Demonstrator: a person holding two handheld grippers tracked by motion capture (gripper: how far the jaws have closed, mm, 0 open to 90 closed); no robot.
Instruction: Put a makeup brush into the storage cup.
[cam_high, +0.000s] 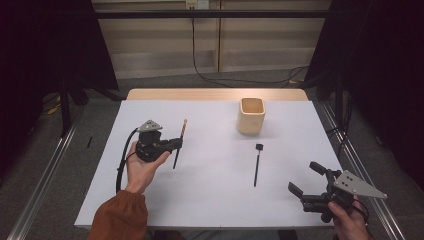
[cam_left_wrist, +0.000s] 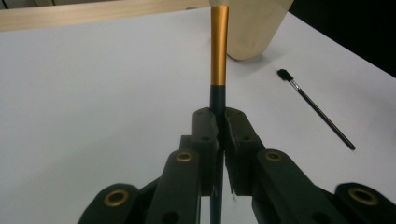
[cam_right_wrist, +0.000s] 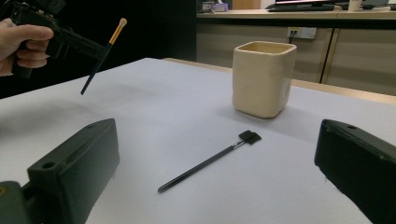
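Gold-banded brush (cam_high: 179, 145) clamped in the left claw (cam_high: 176, 145); right claw (cam_high: 306, 179) gapes, holding nothing

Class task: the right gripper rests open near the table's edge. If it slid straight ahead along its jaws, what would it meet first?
Probably the black brush lying on the table; the cream cup stands farther on. The right gripper sits open.

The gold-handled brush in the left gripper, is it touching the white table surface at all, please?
Apart. In the right gripper view the gold-handled brush hangs clamped in the left gripper, its dark lower tip plainly clear above the white table surface.
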